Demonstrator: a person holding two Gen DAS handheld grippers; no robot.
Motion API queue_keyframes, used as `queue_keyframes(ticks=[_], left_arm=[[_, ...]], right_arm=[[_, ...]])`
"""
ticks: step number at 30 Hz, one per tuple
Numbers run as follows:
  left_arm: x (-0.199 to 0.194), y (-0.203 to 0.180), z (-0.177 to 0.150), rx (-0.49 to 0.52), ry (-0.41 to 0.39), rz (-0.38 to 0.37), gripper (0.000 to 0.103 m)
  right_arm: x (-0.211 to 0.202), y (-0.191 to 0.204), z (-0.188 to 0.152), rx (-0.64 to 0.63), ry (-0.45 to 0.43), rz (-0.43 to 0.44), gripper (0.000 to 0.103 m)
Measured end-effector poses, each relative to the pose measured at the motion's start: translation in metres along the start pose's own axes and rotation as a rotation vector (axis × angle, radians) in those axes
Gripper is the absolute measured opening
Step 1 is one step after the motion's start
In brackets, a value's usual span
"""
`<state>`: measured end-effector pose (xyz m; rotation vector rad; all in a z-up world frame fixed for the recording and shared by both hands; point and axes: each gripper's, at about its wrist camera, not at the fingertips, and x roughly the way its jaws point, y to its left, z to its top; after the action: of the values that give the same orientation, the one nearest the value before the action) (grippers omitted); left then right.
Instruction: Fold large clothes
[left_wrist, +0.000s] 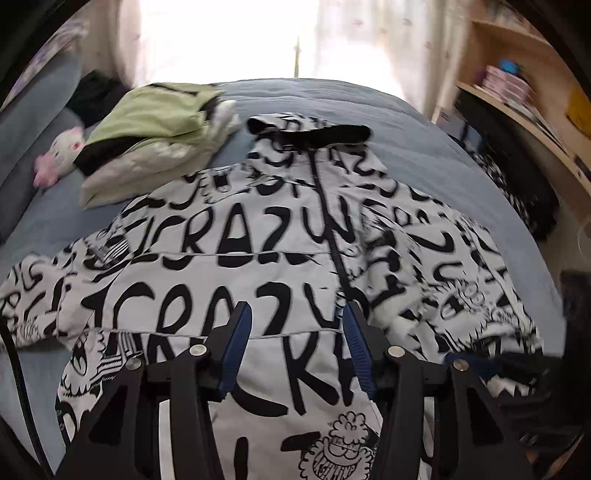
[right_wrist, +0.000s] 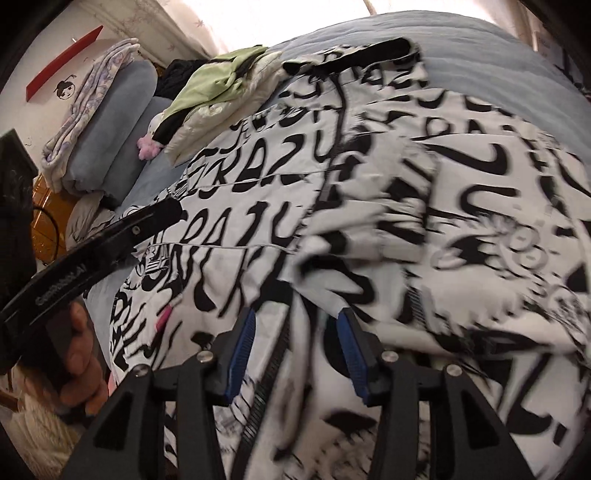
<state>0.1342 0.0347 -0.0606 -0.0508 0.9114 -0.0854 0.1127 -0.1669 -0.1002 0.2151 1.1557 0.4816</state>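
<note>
On blue bed (left_wrist: 424, 147), graffiti-print jacket (left_wrist: 229, 266)

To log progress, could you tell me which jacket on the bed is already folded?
The green jacket, a compact bundle; the black-and-white printed jacket lies spread out.

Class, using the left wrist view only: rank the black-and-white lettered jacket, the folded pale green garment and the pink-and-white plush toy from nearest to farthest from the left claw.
1. Black-and-white lettered jacket: directly under and ahead of the left claw, spread on the blue bed.
2. Folded pale green garment: farther back, to the left, beside the jacket's collar.
3. Pink-and-white plush toy: far left, beyond the garment's near corner.
</note>
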Motion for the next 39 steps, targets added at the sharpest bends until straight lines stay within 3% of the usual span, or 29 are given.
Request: queue_keyframes(ticks=[7,11,19,27,30,31,33,37,39], left_arm=[[0.014,-0.051,-0.009,0.210,0.053,-0.087,0.051],[0.028,-0.077,-0.009,0.283,0.089,-0.096,0.059],[0.077,-0.115,-0.009,0.339,0.209,-0.088,0.059],[0.111,-0.128,-0.006,0.365,0.238,-0.010,0.058],[0.119,-0.134,0.000,0.370,0.226,0.016,0.036],[0.119,-0.135,0.001,0.374,0.215,0.035,0.023],[0.113,-0.134,0.007,0.342,0.181,0.031,0.011],[0.071,-0.120,0.027,0.207,0.010,-0.037,0.007],[0.049,-0.097,0.033,0.061,-0.060,-0.105,0.009]], right_arm=[[-0.042,-0.043,-0.006,0.104,-0.088,-0.069,0.047],[-0.054,-0.060,-0.009,0.150,-0.126,-0.093,0.047],[-0.067,-0.086,-0.014,0.196,-0.158,-0.103,0.047],[-0.070,-0.108,-0.022,0.240,-0.171,-0.100,0.047],[-0.071,-0.113,-0.025,0.249,-0.177,-0.103,0.047],[-0.072,-0.114,-0.026,0.252,-0.181,-0.103,0.047],[-0.074,-0.116,-0.028,0.260,-0.186,-0.103,0.047],[-0.078,-0.121,-0.032,0.276,-0.199,-0.103,0.047],[-0.084,-0.123,-0.034,0.282,-0.220,-0.098,0.047]])
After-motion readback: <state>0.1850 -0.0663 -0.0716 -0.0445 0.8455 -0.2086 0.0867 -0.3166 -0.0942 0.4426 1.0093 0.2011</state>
